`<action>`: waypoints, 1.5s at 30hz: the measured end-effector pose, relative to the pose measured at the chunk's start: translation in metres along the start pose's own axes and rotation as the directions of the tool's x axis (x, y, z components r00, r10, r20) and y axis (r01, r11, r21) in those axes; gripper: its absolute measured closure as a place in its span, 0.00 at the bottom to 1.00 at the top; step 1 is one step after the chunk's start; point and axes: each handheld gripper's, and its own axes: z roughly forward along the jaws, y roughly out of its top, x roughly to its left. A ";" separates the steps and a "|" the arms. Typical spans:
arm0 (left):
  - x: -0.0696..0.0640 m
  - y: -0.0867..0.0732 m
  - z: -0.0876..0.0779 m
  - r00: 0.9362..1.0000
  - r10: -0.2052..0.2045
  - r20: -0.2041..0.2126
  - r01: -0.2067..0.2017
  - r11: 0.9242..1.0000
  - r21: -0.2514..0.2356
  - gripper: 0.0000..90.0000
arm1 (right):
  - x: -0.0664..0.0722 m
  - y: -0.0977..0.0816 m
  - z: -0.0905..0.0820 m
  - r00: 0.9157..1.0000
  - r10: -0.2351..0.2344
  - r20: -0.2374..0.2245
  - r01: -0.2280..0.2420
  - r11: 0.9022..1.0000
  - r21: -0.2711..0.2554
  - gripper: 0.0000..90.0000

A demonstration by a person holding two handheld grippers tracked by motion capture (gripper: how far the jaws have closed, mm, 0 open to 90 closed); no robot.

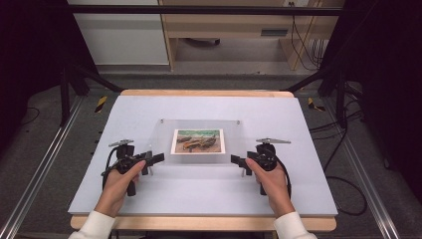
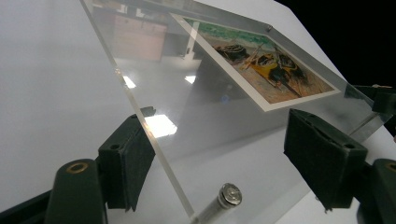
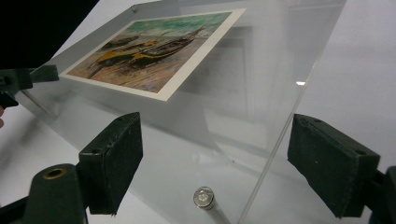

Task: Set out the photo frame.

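1. The desk (image 1: 149,199) carries a pale sheet that covers nearly all of its top; a wooden strip shows along the near and far edges.
2. A clear acrylic frame (image 1: 199,154) stands near the middle of the desk, slightly toward the far edge. It rests on metal standoff pins at its corners.
3. The frame holds one item: a printed picture (image 1: 198,141) of boats on a beach, with a white border. The picture sits in the middle of the clear plate, nearer the far edge of the plate than the near edge.
4. The left tool (image 1: 152,160) is at the near-left corner of the frame, held in the person's left hand (image 1: 119,181).
5. In the left gripper view, the left tool (image 2: 219,158) stands wide. One pad lies just outside the plate edge, the other over the plate. The frame (image 2: 187,121) edge passes between them, and neither pad presses on it.
6. A standoff pin (image 2: 224,198) with a round metal head shows between the pads in that view, at the plate corner.
7. The right tool (image 1: 239,161) is at the near-right corner of the frame, held in the person's right hand (image 1: 271,181).
8. In the right gripper view, the right tool (image 3: 215,161) also stands wide. The frame (image 3: 243,102) edge runs between its pads, clear of both.
9. A second standoff pin (image 3: 204,197) shows between those pads, under the plate corner.
10. The picture (image 3: 154,49) is well apart from both tools.
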 end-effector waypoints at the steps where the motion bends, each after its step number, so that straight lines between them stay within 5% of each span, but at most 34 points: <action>1: 0.000 0.000 0.000 1.000 0.000 0.000 0.000 1.000 0.000 0.27 | -0.001 0.000 0.000 1.000 0.002 -0.010 -0.002 1.000 0.004 0.21; 8: 0.002 -0.001 0.001 0.999 -0.017 0.031 0.017 1.000 0.004 0.27 | -0.002 -0.001 0.002 0.999 0.025 -0.048 -0.025 1.000 0.017 0.22; 18: 0.004 0.000 0.001 0.999 -0.027 0.026 0.027 1.000 -0.006 0.32 | -0.001 0.000 0.002 0.999 0.022 -0.038 -0.022 1.000 0.014 0.24; 26: -0.004 0.007 0.002 1.000 0.013 -0.009 -0.013 0.999 -0.049 0.34 | -0.002 0.003 0.002 0.999 0.017 -0.028 -0.017 1.000 0.002 0.25; 33: -0.006 0.011 0.012 0.998 0.062 -0.021 -0.063 0.997 -0.052 0.36 | -0.005 0.010 0.000 0.997 -0.064 0.044 0.066 0.997 -0.045 0.28; 45: -0.009 0.008 0.008 0.996 0.090 -0.030 -0.091 0.995 -0.045 0.36 | 0.001 0.005 -0.005 0.993 -0.104 0.056 0.107 0.993 -0.052 0.30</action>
